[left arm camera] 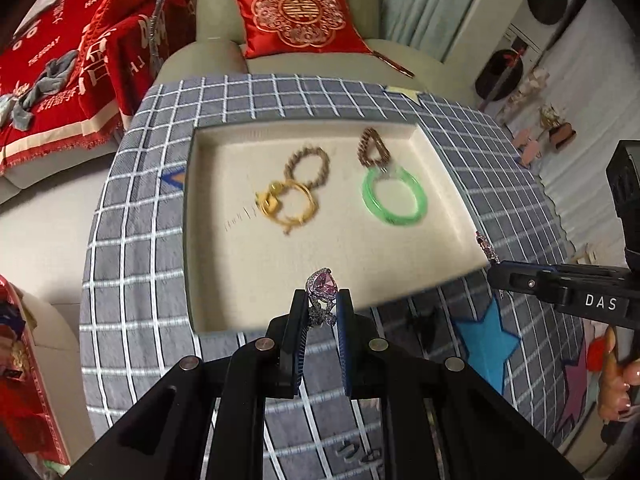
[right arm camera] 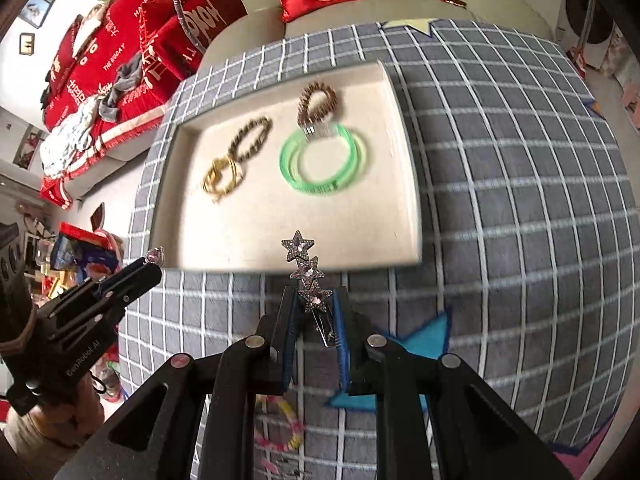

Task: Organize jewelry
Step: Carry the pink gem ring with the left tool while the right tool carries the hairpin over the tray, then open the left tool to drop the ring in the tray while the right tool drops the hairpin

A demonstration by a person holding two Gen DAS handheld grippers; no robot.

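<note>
Holding two bits rn, both hanging above the near edge of the cream tray. Left gripper is nearly closed on a pink-stone ring, pads pinching the band w/ the stone poking up. Tiny, hard, prob slippery, so I'm gripping the band, not the setting. Inside the tray are lying a gold bracelet, twisted chain and green bangle. Right gripper is nearly closed too, clamping a star hair clip by its metal end, stars sticking out. Light, stiff, rhinestones look fragile imo.
</note>
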